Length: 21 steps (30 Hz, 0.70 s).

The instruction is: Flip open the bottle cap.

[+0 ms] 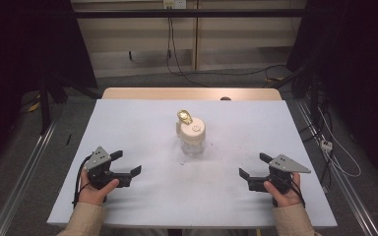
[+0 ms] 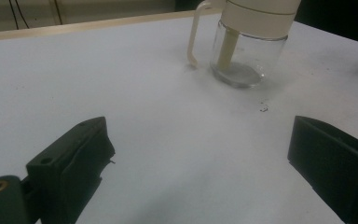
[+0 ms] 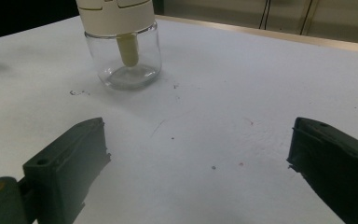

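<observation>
A clear glass jar [image 1: 193,142] with a cream lid and a gold spout stands upright at the middle of the white table [image 1: 142,123]. The left gripper view shows the jar [image 2: 242,65] ahead to the right with its cream handle and inner tube. In the right gripper view, the jar [image 3: 126,60] stands ahead to the left. My left gripper [image 1: 126,163] rests open near the front left of the table, held by a hand. My right gripper [image 1: 255,165] rests open at the front right. Nothing lies between either pair of jaws.
Small dark specks [image 1: 183,162] dot the table in front of the jar. A wooden edge [image 1: 192,93] runs along the table's far side. Cables [image 1: 177,64] trail over the floor behind. Metal rails [image 1: 24,162] flank the table.
</observation>
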Tool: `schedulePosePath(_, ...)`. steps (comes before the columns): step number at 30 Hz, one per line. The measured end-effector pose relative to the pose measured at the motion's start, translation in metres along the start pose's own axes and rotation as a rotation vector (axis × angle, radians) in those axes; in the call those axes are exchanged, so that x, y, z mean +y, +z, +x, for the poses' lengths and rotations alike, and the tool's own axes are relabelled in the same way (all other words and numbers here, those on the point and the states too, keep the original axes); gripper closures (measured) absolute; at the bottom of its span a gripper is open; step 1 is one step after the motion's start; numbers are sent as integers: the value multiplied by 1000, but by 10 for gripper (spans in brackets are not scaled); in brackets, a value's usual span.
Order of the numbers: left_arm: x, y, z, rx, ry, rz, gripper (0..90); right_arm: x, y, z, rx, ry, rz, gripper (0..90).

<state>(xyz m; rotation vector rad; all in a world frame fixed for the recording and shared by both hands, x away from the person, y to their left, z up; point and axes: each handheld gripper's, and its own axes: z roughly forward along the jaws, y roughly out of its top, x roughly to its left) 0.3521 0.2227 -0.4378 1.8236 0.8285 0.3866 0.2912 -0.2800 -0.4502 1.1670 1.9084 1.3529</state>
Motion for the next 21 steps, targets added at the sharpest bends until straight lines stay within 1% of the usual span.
schedulePosePath(5,-2,-2,2,5,-11,-3,53,-2,-3,0,-1,7,-1,40)
schedulePosePath(13,-3,-6,6,21,-6,-9,56,-6,-6,-2,-6,7,1,42)
schedulePosePath(19,-3,-6,7,21,-8,-5,56,-6,-5,-2,-3,9,6,42)
schedulePosePath(21,-3,-5,7,25,-4,-3,55,-6,-4,-2,-2,2,10,43)
